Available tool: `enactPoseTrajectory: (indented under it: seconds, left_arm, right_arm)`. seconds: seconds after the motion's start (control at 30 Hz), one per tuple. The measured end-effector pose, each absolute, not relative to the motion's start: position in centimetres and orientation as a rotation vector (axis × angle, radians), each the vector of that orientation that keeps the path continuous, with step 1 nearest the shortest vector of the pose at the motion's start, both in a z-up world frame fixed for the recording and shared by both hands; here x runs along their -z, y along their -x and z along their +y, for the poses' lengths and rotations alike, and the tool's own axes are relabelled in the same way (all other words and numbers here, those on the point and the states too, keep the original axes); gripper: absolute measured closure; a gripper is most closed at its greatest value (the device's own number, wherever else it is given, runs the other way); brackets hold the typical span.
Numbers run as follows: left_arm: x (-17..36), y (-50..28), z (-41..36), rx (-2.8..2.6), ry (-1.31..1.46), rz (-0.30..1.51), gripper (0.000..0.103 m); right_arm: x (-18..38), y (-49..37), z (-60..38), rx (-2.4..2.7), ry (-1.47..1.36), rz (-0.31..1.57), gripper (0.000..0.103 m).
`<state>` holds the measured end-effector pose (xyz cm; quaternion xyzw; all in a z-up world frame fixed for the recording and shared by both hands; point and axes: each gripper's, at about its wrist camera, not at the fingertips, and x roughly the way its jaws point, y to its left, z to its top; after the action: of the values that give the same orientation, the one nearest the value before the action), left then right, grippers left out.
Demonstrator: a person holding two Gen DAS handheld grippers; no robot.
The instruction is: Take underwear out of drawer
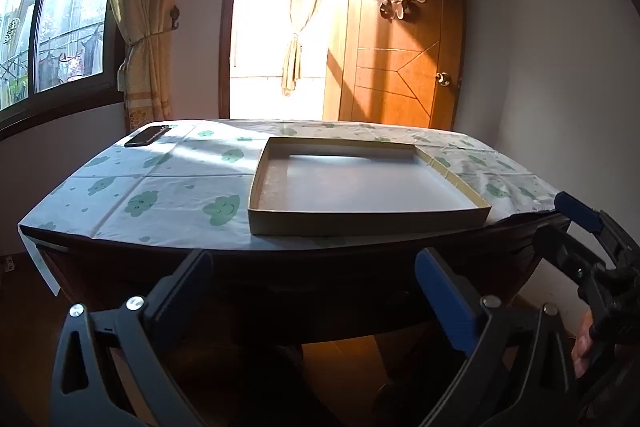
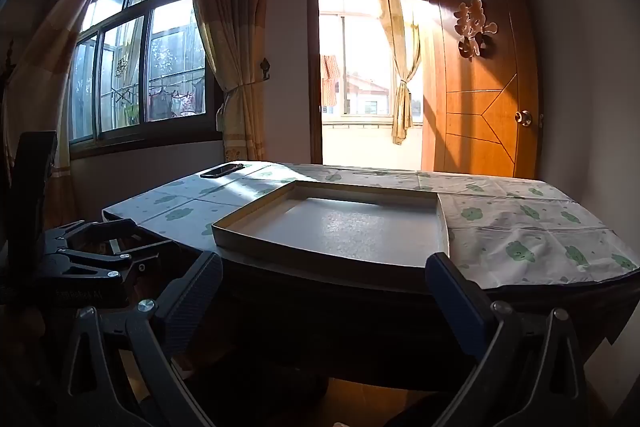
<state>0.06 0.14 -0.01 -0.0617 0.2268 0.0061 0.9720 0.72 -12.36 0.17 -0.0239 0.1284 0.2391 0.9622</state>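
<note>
- While both tools hang below the table edge, the left gripper (image 1: 312, 291) holds its two blue-padded fingers wide apart with nothing between them.
- Seen from the right wrist, the right gripper (image 2: 324, 297) likewise has its blue-padded fingers spread wide and bare.
- From the left wrist view, the right gripper (image 1: 588, 227) shows at the right side, near the table's front right corner, and a bit of the person's hand (image 1: 582, 347) grips its handle.
- From the right wrist view, the left gripper (image 2: 100, 251) sits at the left, just before the table's front left corner.
- Both face the dark wooden table (image 1: 280, 279), whose shadowed front hides any drawer; neither drawer nor underwear can be made out.
- Over the table lies a white cloth with green smiling clouds (image 1: 160, 183).
- On that cloth, at the table's front edge, rests a shallow square cardboard box lid with a white inside (image 1: 452, 183), holding nothing.
- At the table's far left corner lies a black phone (image 1: 146, 135).
- Beyond the table stand an open orange-brown wooden door (image 1: 400, 47), tied yellow curtains (image 1: 144, 7) and a dark-framed window (image 1: 60, 27).
</note>
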Motion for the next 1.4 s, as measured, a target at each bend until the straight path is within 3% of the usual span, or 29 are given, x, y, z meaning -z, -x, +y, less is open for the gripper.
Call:
enactPoseTrajectory:
  seconds: [1.4]
  left_arm:
    - [0.3,0.0,-0.4,-0.023,0.084,0.449,0.0]
  right_arm:
    - [-0.2,-0.5,-12.7,-0.482,0.034,0.249,0.0]
